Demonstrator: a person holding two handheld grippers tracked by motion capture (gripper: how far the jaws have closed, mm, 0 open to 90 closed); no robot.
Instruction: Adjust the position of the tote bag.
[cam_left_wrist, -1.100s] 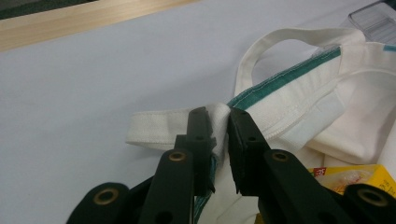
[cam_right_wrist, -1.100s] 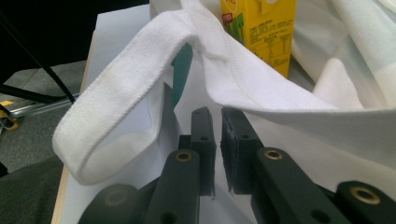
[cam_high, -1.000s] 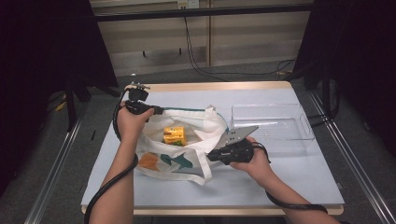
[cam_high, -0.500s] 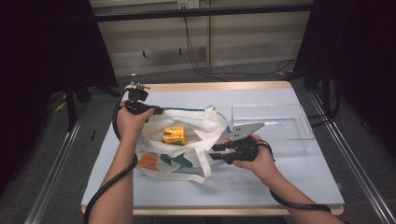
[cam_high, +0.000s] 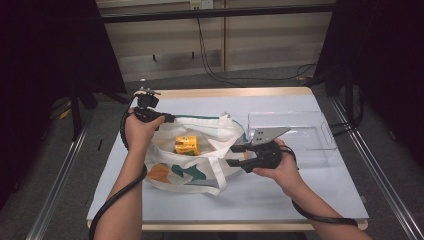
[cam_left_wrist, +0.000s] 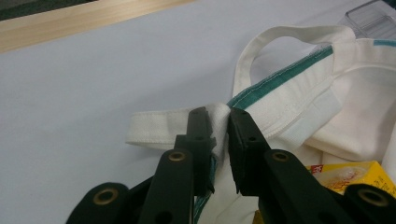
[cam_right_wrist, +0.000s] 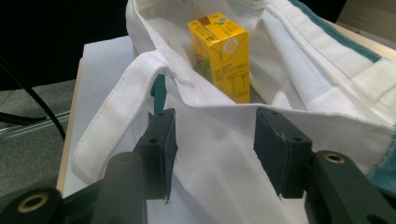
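Pale blue-white tabletop (cam_high: 280, 197) with a light wooden edge strip, matte and smooth. Beyond its far side: grey floor, a beige panelled wall, black cables hanging and trailing. Dark curtains hang to the left and right of the table, with metal rails along the floor.

White canvas tote bag (cam_high: 200, 160) with teal trim and an orange-and-teal print lies left of centre on the table, mouth open. The weave is coarse, the seams stitched, the strap handles flat. Inside it stands a yellow cardboard drink carton (cam_right_wrist: 222, 53), box-shaped, with a glossy print; its small writing is too fine to read.

Clear plastic rectangular tray (cam_high: 295, 135) sits right of the bag on the far-right part of the table, thin-walled with rounded corners.

Left gripper (cam_left_wrist: 217, 116), at the bag's far-left corner, pinches the bag's rim fabric by the handle, black jaws pressed tight on the cloth.

Right gripper (cam_right_wrist: 215, 140), at the bag's right side, has just been opening: its jaws stand spread, the near bag rim between them, pads clear of the cloth. A grey three-cornered plate tops it.
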